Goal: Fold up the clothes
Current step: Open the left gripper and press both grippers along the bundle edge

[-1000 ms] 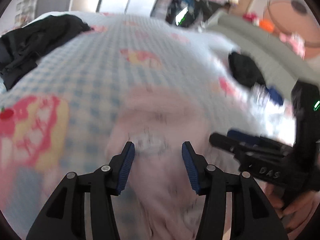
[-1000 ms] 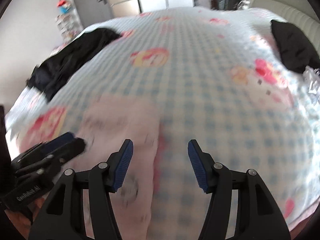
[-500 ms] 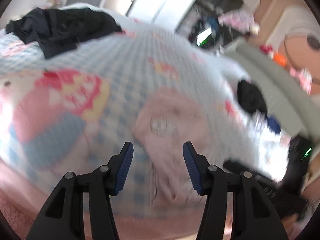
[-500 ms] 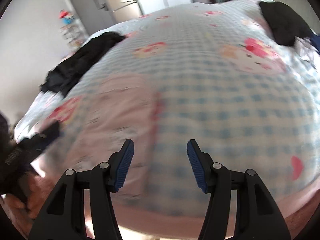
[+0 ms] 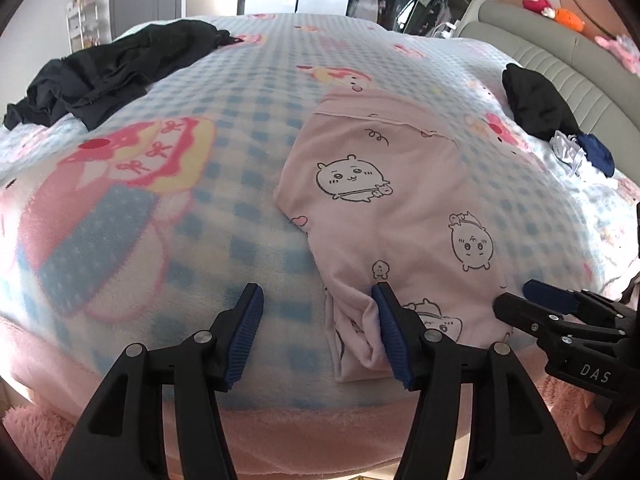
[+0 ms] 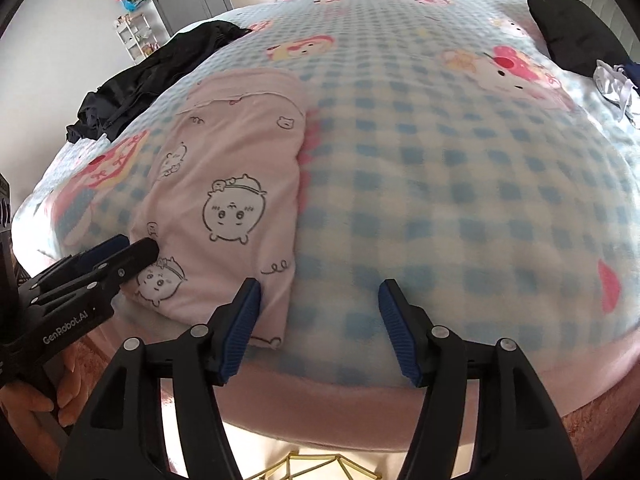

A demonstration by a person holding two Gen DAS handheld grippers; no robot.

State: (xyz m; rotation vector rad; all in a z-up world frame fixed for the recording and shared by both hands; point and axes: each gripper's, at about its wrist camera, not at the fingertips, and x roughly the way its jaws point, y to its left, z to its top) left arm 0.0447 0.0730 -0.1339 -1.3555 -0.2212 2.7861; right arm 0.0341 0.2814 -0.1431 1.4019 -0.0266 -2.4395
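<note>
Pink pajamas (image 5: 392, 200) lie half folded on the blanket (image 5: 240, 92), both grippers (image 5: 318, 336) (image 6: 318, 328) spread and holding nothing; next, pinch the near corners.

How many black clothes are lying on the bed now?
2: a crumpled black garment at the far left edge, a smaller black piece by the headboard. Others may be hidden.

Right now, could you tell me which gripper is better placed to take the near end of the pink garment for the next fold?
Probably the left gripper: its jaws are open, and the pink cartoon-print garment has its bunched near corner beside one pad. The right gripper mostly frames bare checked blanket, with only the garment's edge by one pad.
</note>
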